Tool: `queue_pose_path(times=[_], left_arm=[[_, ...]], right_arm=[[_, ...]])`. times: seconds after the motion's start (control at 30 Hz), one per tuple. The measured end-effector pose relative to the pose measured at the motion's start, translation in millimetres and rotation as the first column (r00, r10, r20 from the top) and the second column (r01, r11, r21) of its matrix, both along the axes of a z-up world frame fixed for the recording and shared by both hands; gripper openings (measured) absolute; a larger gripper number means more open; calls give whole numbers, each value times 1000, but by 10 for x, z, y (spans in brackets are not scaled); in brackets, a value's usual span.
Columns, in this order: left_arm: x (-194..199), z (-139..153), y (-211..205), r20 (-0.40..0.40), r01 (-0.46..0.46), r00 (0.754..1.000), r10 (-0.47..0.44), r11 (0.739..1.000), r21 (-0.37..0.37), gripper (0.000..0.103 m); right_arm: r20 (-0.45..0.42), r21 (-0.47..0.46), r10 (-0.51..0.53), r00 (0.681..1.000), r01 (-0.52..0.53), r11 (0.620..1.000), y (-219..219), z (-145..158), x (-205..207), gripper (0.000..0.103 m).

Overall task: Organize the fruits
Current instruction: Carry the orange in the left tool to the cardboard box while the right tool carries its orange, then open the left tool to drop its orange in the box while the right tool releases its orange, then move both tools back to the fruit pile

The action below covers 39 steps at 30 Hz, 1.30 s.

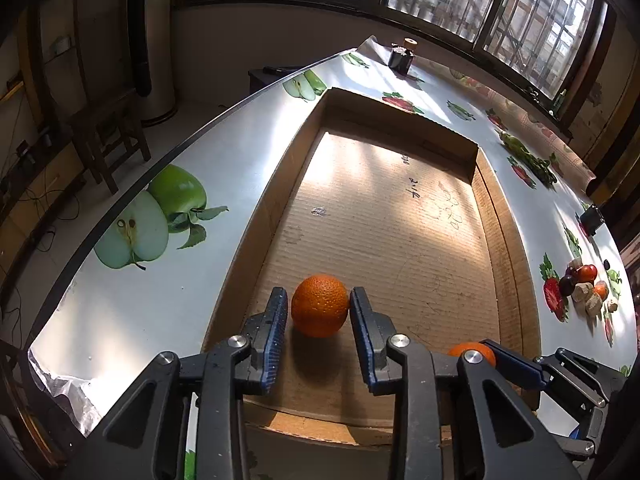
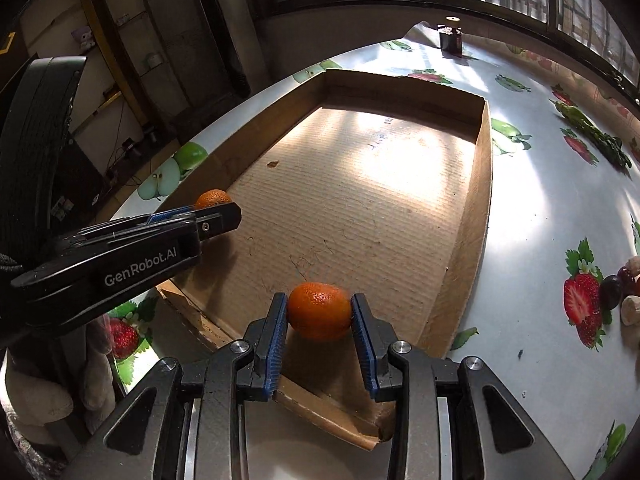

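**Two oranges going down into the box**

The surface (image 1: 120, 312) is wearing a shiny cloth with fruit pictures on it. A big, shallow cardboard box (image 1: 400, 216) is lying on it, and sunlight is falling on the far part of the box floor.

The left tongs (image 1: 319, 308) are reaching over the near end of the box. One blue pad is touching an orange (image 1: 319, 311), while the other pad looks a tiny bit away, so the hold is looking loose. This orange seems to be sitting on the box floor, by the left wall.

The right tongs (image 2: 319, 312) are clamping a second orange (image 2: 319, 310) snugly on both sides, near the right wall.

To do this well, each orange should be resting on the cardboard before the pads are spreading apart. Opening slowly is best, because round fruit rolls. Lifting straight up afterward is keeping the pads from nudging it.

A small pile of other fruit (image 1: 588, 284) is waiting on the surface, well apart from the box.
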<state>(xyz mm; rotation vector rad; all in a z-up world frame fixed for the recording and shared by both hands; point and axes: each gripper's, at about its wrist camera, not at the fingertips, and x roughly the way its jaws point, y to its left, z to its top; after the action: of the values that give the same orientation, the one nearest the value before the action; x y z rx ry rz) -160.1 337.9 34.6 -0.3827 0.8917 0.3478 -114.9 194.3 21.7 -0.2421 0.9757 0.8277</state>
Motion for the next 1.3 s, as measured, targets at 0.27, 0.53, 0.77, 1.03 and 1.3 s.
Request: queue_pose_path(times=[0.27, 0.53, 0.77, 1.03, 1.3], left_arm=[[-109, 229, 17, 66, -24, 998, 24, 1000, 2, 54], [-160, 324, 5, 82, -47, 996, 46, 999, 10, 56], [-133, 393, -95, 86, -39, 996, 37, 999, 17, 56], [85, 432, -538, 65, 42, 997, -45, 998, 48, 57], [441, 497, -1593, 54, 300, 951, -305, 950, 82, 57]], right_arm=[[-21, 28, -15, 1000, 15, 999, -44, 36, -24, 46], [0, 107, -50, 999, 49, 993, -350, 281, -99, 52], [1, 156, -186, 983, 184, 971, -1084, 427, 42, 57], [-41, 165, -414, 909, 415, 895, -2213, 394, 354, 59], [-69, 191, -545, 835, 548, 815, -3068, 320, 411, 62]])
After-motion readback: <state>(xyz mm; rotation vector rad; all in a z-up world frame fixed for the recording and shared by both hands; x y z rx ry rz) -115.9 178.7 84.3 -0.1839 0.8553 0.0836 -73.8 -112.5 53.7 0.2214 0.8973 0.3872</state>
